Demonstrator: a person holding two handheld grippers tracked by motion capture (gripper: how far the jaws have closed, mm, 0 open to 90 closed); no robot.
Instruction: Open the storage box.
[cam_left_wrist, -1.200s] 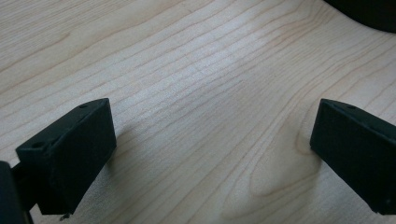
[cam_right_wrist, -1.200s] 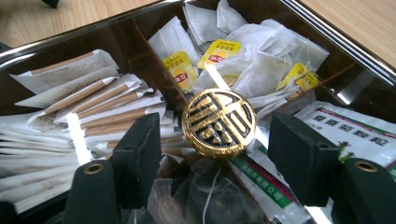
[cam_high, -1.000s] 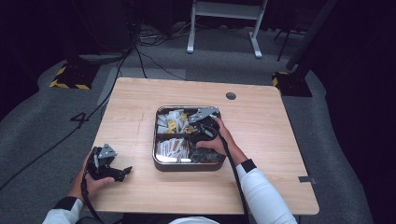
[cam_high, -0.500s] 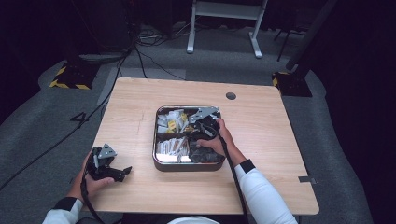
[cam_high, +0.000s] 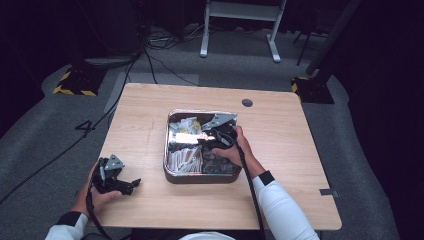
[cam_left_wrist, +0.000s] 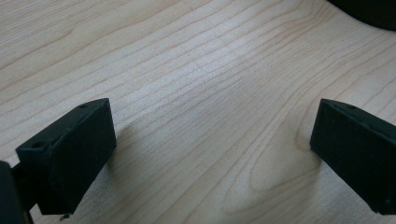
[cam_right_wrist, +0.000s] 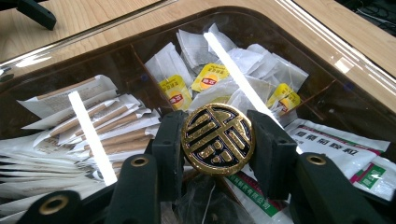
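Gleaming gold-on-black, the round knob (cam_right_wrist: 218, 139) sits clamped between the right tongs (cam_right_wrist: 218, 149).

Readable marks in the tin

A gold stylised Chinese-character emblem fills the round knob (cam_right_wrist: 217, 138) at centre; printed Chinese lines on the white sachets (cam_right_wrist: 343, 144) at lower right are too small to read.

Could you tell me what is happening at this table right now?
A person works at a wooden table with a gripper in each hand. The right gripper has just closed its jaws on the round gold and black knob of the clear lid over a compartmented box of tea bags. The left gripper rests open over bare wood.
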